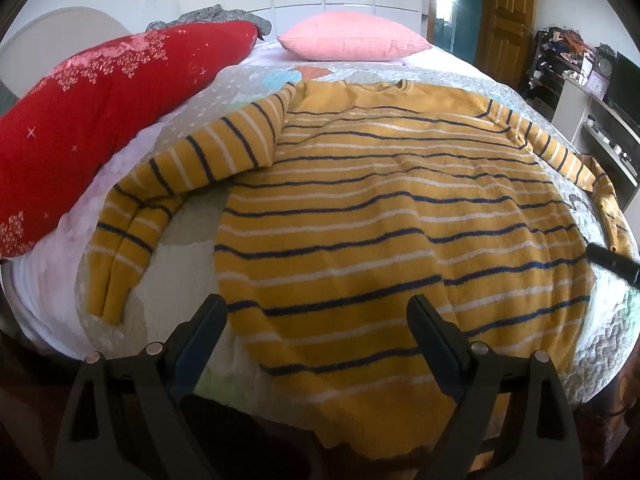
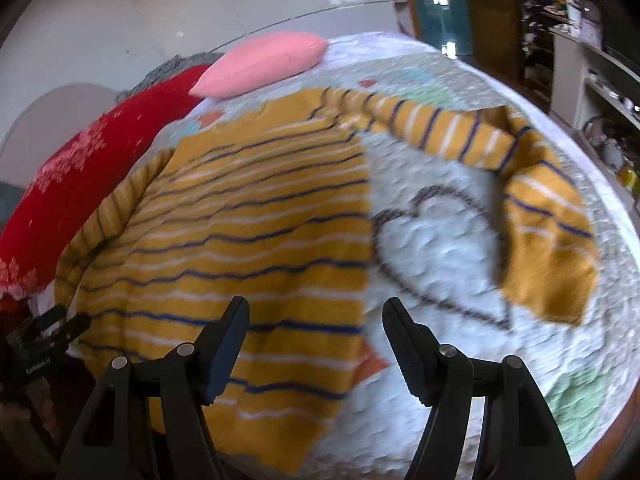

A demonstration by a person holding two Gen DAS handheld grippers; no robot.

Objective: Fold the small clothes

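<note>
Left gripper [image 1: 316, 312] and right gripper [image 2: 316, 316], both spread wide and empty, poised over the near hem of the striped sweater [image 1: 384, 216] lying flat on the quilt [image 2: 440, 240]. Right wrist view is motion-blurred; the hem's lowest edge is cut off behind the fingers [image 1: 434, 340].

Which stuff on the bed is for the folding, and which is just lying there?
For the folding:
striped yellow sweater
left hand-held gripper, open
right hand-held gripper, open

Just lying there:
pink pillow
red blanket
grey cloth
quilt
</note>
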